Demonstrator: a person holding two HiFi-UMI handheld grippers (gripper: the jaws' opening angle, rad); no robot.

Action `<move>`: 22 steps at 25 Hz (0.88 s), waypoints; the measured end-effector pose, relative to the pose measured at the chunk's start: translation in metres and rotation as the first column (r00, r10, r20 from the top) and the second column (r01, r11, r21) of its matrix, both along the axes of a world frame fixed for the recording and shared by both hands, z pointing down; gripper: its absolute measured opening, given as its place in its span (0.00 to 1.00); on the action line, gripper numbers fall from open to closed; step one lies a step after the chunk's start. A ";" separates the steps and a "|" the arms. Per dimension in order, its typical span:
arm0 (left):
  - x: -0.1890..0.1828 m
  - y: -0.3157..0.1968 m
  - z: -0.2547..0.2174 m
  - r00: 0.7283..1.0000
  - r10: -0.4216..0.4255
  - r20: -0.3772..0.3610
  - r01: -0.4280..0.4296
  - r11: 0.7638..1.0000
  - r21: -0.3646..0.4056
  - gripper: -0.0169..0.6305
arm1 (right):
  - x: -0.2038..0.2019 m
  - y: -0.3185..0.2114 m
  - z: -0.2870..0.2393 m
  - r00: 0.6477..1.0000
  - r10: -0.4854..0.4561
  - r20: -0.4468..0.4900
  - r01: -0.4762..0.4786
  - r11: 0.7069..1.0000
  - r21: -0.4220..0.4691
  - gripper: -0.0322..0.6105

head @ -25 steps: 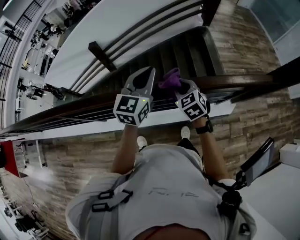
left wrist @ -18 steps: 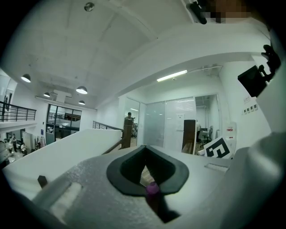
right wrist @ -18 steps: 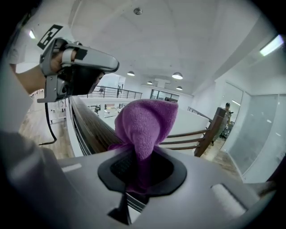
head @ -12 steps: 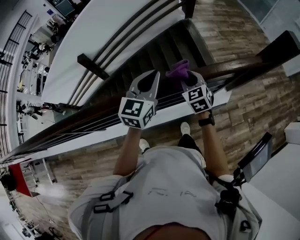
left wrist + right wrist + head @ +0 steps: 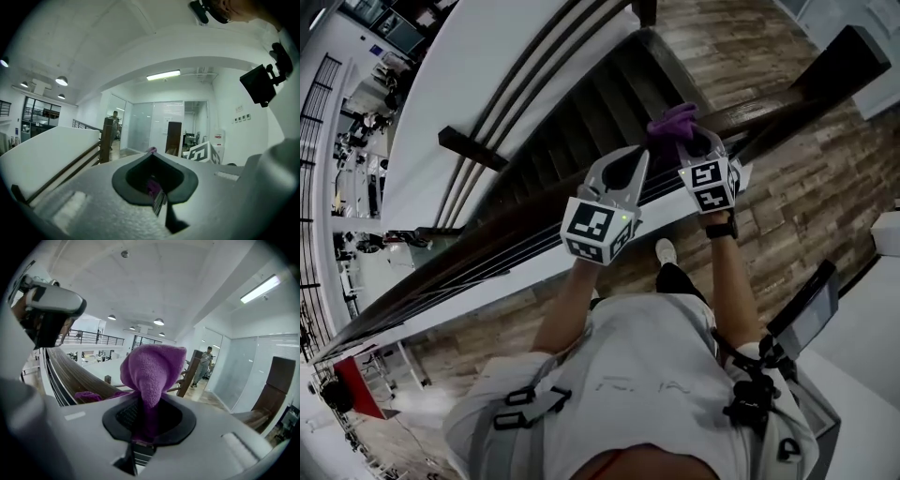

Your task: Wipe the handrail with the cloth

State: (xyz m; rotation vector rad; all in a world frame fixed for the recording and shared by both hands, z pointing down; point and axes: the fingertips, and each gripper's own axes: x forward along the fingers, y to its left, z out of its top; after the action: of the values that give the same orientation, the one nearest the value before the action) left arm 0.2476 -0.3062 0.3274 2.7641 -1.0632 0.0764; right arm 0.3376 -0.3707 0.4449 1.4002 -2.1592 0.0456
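Note:
A dark wooden handrail runs from lower left to upper right in the head view. My right gripper is over its upper right stretch, shut on a purple cloth. In the right gripper view the cloth bulges up out of the closed jaws, and one corner trails onto the handrail. My left gripper is just left of it above the rail, its jaw tips together. In the left gripper view, a bit of purple shows past the left gripper's tips. I cannot tell whether it holds anything.
Dark stairs drop away beyond the rail, with a second railing and post on their far side. The person's feet stand on wood-look floor. A newel post and a distant person are ahead.
Both grippers have slid along the handrail toward the upper right, the purple cloth travelling with the right one. Both sets of jaws stay closed.

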 end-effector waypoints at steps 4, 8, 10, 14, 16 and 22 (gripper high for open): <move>0.049 0.002 0.004 0.997 0.078 -0.005 -0.078 0.997 -0.006 0.03 | 0.043 -0.015 -0.003 0.999 0.052 0.007 -0.052 0.999 0.012 0.14; 0.085 0.006 0.009 0.991 0.135 -0.003 -0.135 0.991 -0.011 0.03 | 0.086 -0.025 -0.005 0.994 0.111 0.003 -0.111 0.993 0.030 0.14; 0.095 0.002 0.010 0.989 0.145 -0.005 -0.145 0.989 -0.014 0.03 | 0.108 -0.031 -0.007 0.991 0.136 0.001 -0.136 0.990 0.037 0.14; 0.116 -0.009 0.011 0.988 0.152 -0.007 -0.152 0.988 -0.016 0.03 | 0.147 -0.046 -0.013 0.984 0.179 0.020 -0.180 0.983 0.033 0.14; 0.131 -0.010 0.012 0.986 0.168 -0.008 -0.168 0.986 -0.017 0.03 | 0.168 -0.051 -0.015 0.979 0.200 0.023 -0.201 0.979 0.035 0.14; 0.175 -0.008 0.011 0.971 0.237 -0.014 -0.237 0.971 -0.017 0.03 | 0.228 -0.065 -0.026 0.957 0.287 0.038 -0.289 0.955 0.059 0.14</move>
State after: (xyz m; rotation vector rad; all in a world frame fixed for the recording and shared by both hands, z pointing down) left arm 0.4225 -0.3145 0.3382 2.8568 -0.7201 0.1007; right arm 0.5658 -0.4358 0.4188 1.7525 -1.9771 0.1070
